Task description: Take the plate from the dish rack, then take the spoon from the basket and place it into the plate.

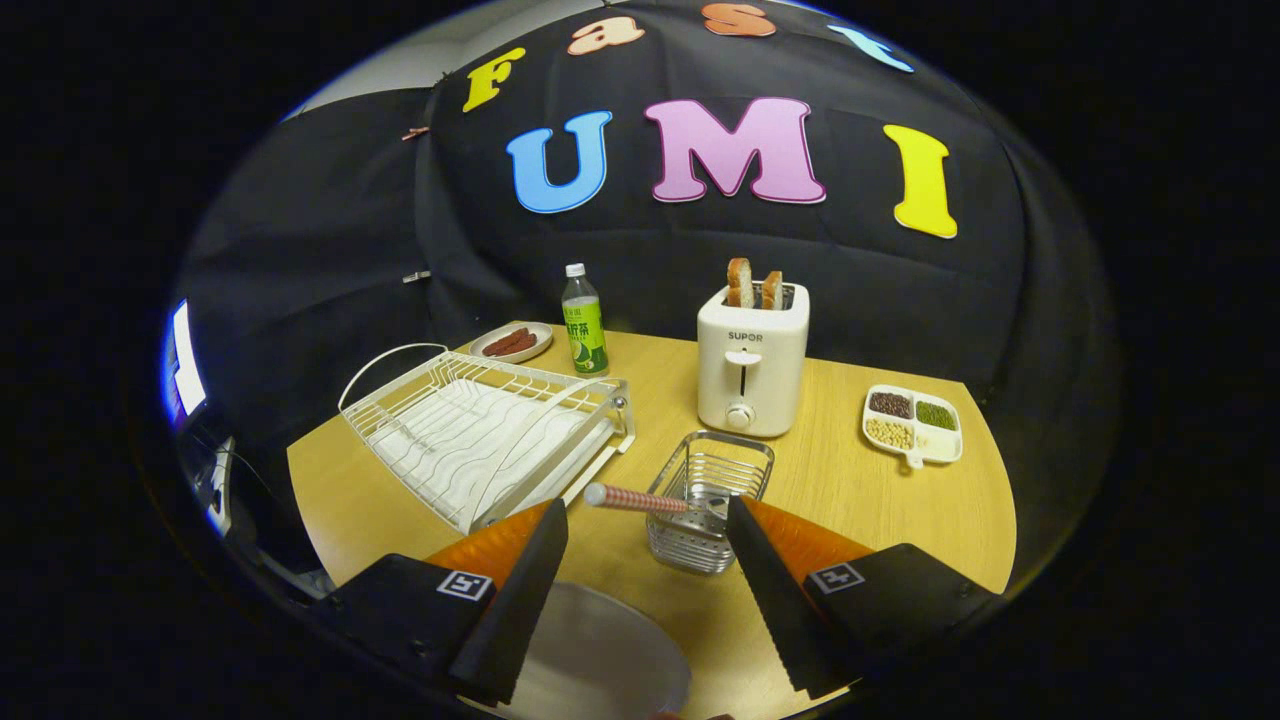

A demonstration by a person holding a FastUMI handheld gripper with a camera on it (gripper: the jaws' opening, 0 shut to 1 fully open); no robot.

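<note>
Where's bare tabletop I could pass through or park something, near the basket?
Bare wood lies between toaster and sectioned dish, and right of the basket. It is crowded between dish rack and basket, where the spoon handle juts out. The open tool holds nothing, with the plate under it.

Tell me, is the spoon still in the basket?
Yes. The spoon lies tilted in the basket, handle poking out, just ahead of the open fingers.
</note>
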